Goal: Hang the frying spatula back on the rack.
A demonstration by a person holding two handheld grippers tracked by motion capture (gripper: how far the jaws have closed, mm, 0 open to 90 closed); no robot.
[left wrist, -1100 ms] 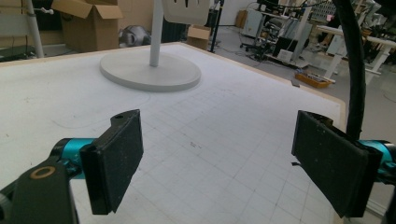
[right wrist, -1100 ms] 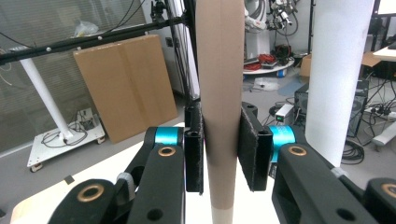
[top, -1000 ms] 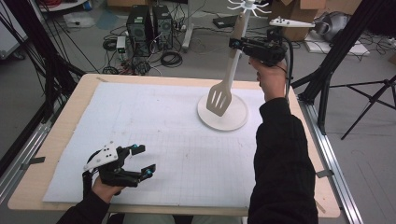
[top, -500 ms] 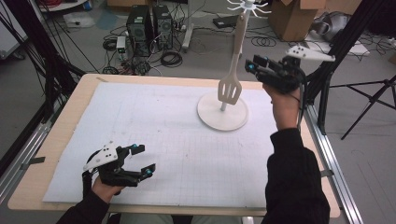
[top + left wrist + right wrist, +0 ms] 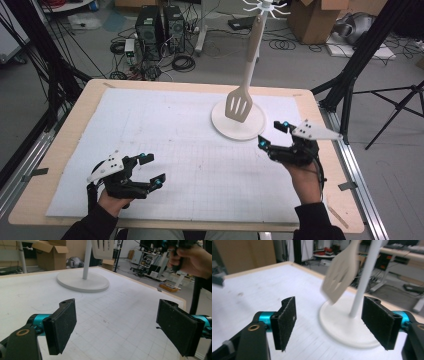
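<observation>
High view: the slotted spatula (image 5: pixel 239 104) hangs from the hooks at the top of the white stand (image 5: pixel 254 47), its blade just above the round base. The right gripper (image 5: pixel 273 134) is low over the bench (image 5: pixel 65 150), just beside the base on its right, well clear of the spatula. Its jaws, which have just been opening, stand wide with nothing between them. To finish the hanging step well, this hand should draw off without brushing post or blade, so the spatula settles on its hook. The left gripper (image 5: pixel 151 169) rests near the front left of the bench, jaws wide and empty, forearm entering from the bottom edge.

Left gripper view: both pads are well apart and point level across the bench toward the stand's base (image 5: pixel 83 282); the right hand (image 5: pixel 192 258) shows at upper right.

Right gripper view: pads wide apart, nothing gripped; the blurred spatula blade (image 5: pixel 340 271) hangs ahead beside the post (image 5: pixel 365 277). The gripper points roughly level, slightly downward.
</observation>
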